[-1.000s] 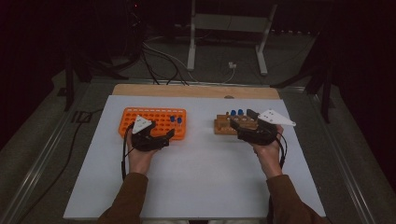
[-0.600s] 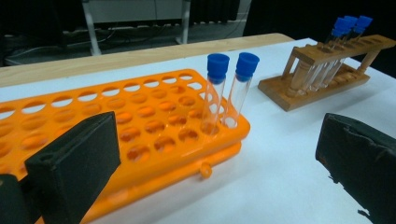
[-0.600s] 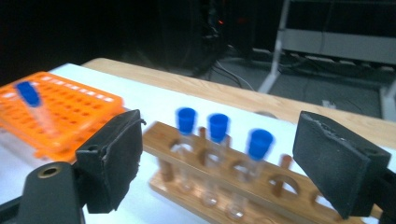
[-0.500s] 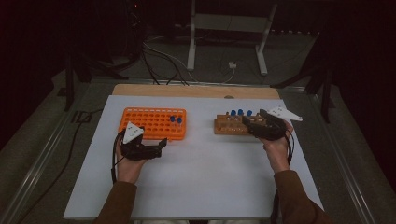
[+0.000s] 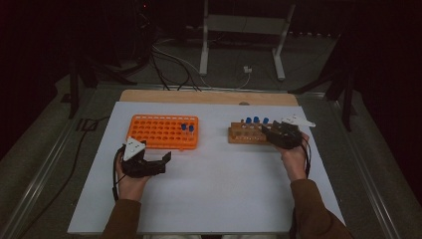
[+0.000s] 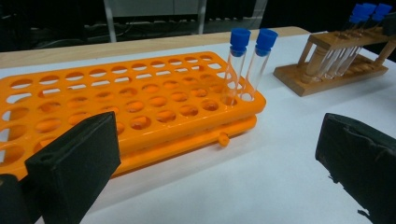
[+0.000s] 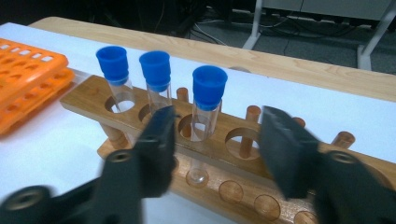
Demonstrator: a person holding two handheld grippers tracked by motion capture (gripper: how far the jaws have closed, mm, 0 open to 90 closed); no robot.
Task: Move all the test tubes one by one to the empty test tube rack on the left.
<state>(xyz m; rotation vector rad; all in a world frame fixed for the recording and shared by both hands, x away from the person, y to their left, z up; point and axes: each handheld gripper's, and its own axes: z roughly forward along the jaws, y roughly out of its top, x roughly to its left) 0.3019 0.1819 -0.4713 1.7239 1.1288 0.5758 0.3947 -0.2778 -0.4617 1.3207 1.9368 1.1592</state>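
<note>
An orange rack [image 5: 161, 132] [image 6: 116, 98] holds two clear tubes with blue caps [image 5: 186, 128] [image 6: 247, 60] at its right end. A wooden rack [image 5: 244, 135] [image 7: 88, 100] carries three more blue-capped tubes [image 5: 255, 121]. My left gripper [image 5: 165, 163] [image 6: 219, 140] hovers in front of the orange rack; its jaws have just been opening and stand wide with nothing between them. My right gripper [image 5: 267, 131] [image 7: 217, 130] is at the wooden rack's right part. Its jaws have just been closing and flank the rightmost tube [image 7: 205, 100] without touching it.
The white board [image 5: 219, 199] lies on a wooden table [image 5: 209, 97]. Several holes of the wooden rack to the right of the tubes are free [image 7: 240, 140]. Cables and a metal stand [image 5: 204, 45] sit on the floor beyond the table.
My left hand has drawn back from the orange rack toward the near left. The right hand shifted right along the wooden rack and sank, and its jaws have narrowed.
</note>
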